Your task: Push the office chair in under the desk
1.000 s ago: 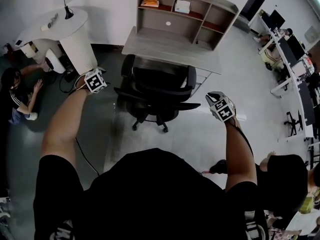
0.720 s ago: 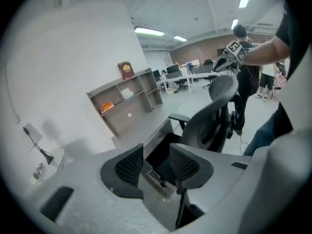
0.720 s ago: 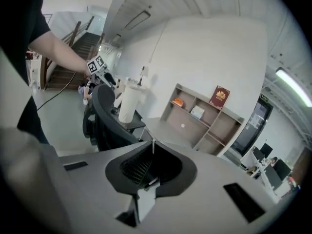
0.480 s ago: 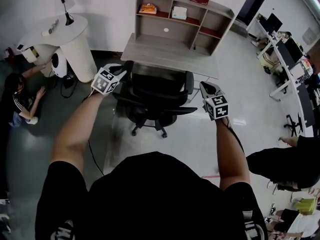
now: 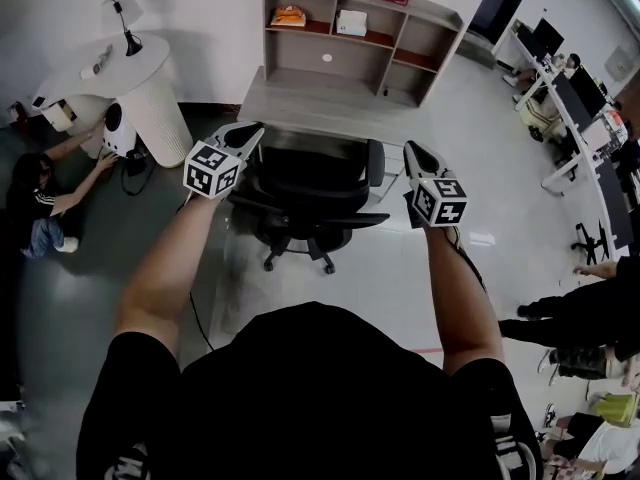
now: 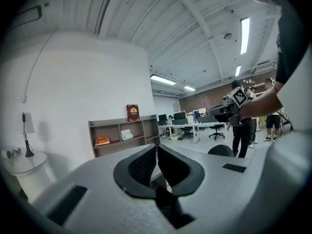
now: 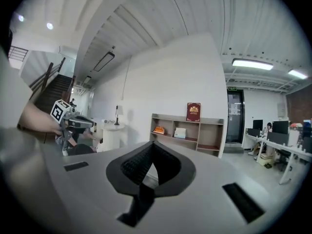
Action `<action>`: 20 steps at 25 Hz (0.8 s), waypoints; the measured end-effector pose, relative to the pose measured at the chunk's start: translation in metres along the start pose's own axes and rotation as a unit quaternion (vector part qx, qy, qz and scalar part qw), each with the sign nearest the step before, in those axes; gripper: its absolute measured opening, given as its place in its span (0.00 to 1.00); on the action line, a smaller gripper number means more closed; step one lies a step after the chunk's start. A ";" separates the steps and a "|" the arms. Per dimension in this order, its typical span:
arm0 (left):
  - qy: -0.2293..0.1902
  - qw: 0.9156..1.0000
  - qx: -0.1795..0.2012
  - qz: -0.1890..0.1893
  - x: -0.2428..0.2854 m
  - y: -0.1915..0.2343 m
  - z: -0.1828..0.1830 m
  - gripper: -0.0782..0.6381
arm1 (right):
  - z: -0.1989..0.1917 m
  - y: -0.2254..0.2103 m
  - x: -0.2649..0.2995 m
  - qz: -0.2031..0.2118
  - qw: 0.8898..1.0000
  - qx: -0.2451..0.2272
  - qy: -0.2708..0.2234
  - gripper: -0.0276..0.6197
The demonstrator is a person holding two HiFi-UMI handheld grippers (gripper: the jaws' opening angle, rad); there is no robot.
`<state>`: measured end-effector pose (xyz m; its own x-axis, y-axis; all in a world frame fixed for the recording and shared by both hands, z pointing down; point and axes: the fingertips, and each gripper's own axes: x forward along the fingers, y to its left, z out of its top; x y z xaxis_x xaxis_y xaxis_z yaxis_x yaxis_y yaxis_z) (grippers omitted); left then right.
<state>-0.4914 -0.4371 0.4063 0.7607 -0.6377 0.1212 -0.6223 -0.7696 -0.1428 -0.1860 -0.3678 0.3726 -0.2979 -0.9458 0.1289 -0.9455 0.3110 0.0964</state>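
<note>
Black office chair [image 5: 310,183]: I judged it light, stiff-framed and free-rolling.
Hold: I favoured pushing its back, not pinching.
Tongs: left gripper [image 5: 252,130] had just clenched, empty; right gripper [image 5: 412,150] was clenched, empty.

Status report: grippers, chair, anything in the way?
Left gripper jaws just closed, empty; right gripper shut, empty. Office chair before desk, untouched. Nothing visibly blocking.

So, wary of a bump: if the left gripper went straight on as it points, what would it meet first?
Probably the shelf unit on the desk; the left gripper points past the office chair. Depth is unclear.
</note>
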 end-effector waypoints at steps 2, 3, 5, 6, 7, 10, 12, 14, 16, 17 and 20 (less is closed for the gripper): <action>-0.009 1.000 -0.026 -0.001 0.001 0.001 0.005 0.15 | 0.002 -0.011 -0.002 -0.019 1.000 0.021 -0.008 0.06; -0.014 0.999 -0.040 0.001 0.002 0.004 0.008 0.15 | 0.002 -0.017 -0.004 -0.031 0.999 0.033 -0.011 0.06; -0.021 0.998 -0.056 0.008 0.001 0.009 0.011 0.14 | 0.001 -0.029 -0.005 -0.048 0.997 0.050 -0.014 0.05; -0.021 0.998 -0.056 0.010 0.001 0.009 0.012 0.14 | 0.000 -0.032 -0.006 -0.052 0.997 0.054 -0.015 0.05; -0.020 0.998 -0.051 0.011 0.002 0.009 0.013 0.14 | 0.000 -0.035 -0.006 -0.053 0.997 0.056 -0.016 0.06; -0.017 1.000 -0.023 0.009 0.005 0.001 0.018 0.14 | -0.001 -0.046 -0.009 -0.063 0.996 0.062 -0.022 0.06; -0.019 1.000 -0.015 0.008 0.010 -0.005 0.023 0.13 | -0.001 -0.055 -0.010 -0.075 0.995 0.065 -0.030 0.05; -0.020 1.000 -0.014 0.010 0.016 -0.008 0.025 0.13 | 0.001 -0.061 -0.010 -0.080 0.994 0.066 -0.036 0.05; -0.018 1.000 -0.016 0.011 0.021 -0.011 0.024 0.13 | 0.001 -0.066 -0.009 -0.080 0.994 0.067 -0.039 0.06; -0.017 1.000 -0.018 0.008 0.024 -0.013 0.024 0.13 | 0.001 -0.068 -0.008 -0.078 0.994 0.067 -0.040 0.05; -0.008 1.000 -0.019 -0.008 0.034 -0.022 0.020 0.13 | 0.000 -0.072 -0.007 -0.074 0.994 0.069 -0.044 0.06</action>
